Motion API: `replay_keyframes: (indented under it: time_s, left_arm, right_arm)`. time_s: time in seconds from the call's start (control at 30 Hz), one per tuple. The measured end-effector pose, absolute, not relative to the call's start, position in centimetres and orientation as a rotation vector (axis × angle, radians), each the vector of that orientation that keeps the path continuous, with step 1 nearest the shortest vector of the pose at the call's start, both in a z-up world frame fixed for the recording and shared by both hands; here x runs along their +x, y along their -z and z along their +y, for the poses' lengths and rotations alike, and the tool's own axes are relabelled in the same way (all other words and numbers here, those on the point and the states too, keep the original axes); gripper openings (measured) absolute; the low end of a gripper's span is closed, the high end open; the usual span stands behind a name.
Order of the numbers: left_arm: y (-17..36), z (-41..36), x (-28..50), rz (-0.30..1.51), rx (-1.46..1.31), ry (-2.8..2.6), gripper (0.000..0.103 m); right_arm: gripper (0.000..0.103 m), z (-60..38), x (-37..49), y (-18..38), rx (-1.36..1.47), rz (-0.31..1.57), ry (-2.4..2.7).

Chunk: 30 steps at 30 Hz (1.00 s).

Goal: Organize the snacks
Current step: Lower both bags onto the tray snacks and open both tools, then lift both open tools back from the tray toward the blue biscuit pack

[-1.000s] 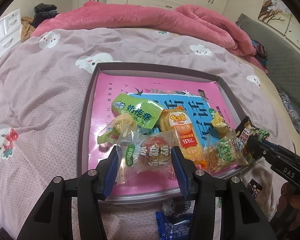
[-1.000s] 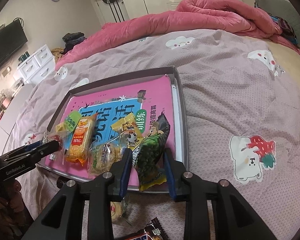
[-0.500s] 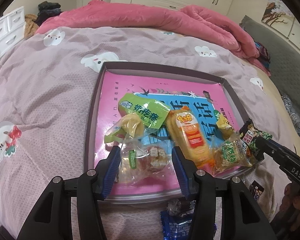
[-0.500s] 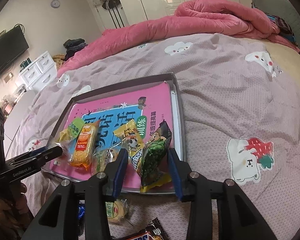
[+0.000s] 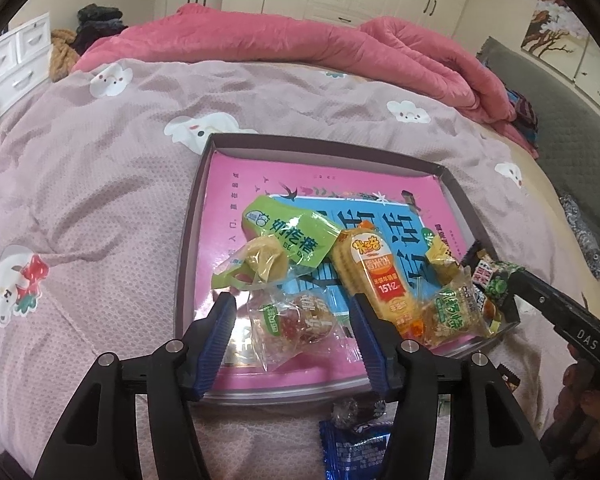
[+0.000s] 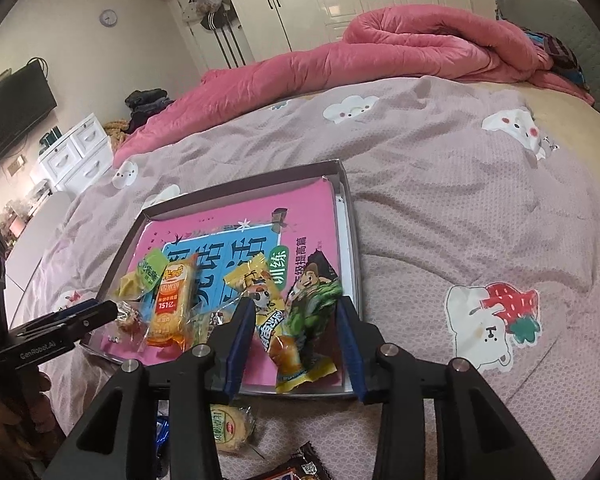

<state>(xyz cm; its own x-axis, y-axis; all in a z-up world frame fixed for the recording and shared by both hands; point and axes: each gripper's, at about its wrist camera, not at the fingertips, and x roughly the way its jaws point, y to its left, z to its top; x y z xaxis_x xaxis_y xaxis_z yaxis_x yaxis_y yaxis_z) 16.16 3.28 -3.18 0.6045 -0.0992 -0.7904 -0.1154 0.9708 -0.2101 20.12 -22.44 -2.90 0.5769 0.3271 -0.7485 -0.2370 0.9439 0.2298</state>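
On the bed, a shallow tray (image 5: 186, 256) lined with a pink book holds the snacks.
Left gripper (image 5: 292, 320) stands spread wide around a clear-wrapped pastry (image 5: 296, 322) lying flat near the tray's front edge, touching neither finger. Right gripper (image 6: 296, 330) is likewise parted around a green pea packet (image 6: 314, 312), whose long axis runs from the front rim back toward the tray's middle. An orange cracker pack (image 5: 376, 280) lies lengthwise, front to back.
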Motion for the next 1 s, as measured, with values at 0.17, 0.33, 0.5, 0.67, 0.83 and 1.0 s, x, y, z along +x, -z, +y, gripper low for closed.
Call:
replay_keyframes:
  time_s: [0.17, 0.33, 0.5, 0.67, 0.83, 1.0]
  left_arm:
    - [2.5, 3.5, 15.9, 0.914, -0.257, -0.011, 0.064]
    - [1.9, 3.7, 15.4, 0.901, -0.259, -0.017, 0.067]
    - [1.0, 3.7, 14.8, 0.881, -0.254, -0.022, 0.070]
    - [0.3, 3.8, 14.3, 0.869, -0.255, -0.018, 0.073]
    - [-0.2, 3.9, 13.9, 0.862, -0.259, -0.019, 0.074]
    - [-0.6, 3.8, 13.5, 0.857, -0.250, -0.015, 0.075]
  right_arm:
    - [0.045, -23.0, 20.3, 2.7, 0.135, 0.886, -0.320]
    - [0.045, -22.9, 19.9, 2.0, 0.138, 0.855, -0.339]
    - [0.050, -23.0, 19.4, 1.1, 0.151, 0.812, -0.366]
    - [0.055, -22.7, 18.8, 0.2, 0.153, 0.776, -0.396]
    - [0.056, -22.2, 18.0, -0.5, 0.133, 0.746, -0.421]
    - [0.060, -21.7, 17.3, -0.9, 0.117, 0.728, -0.447]
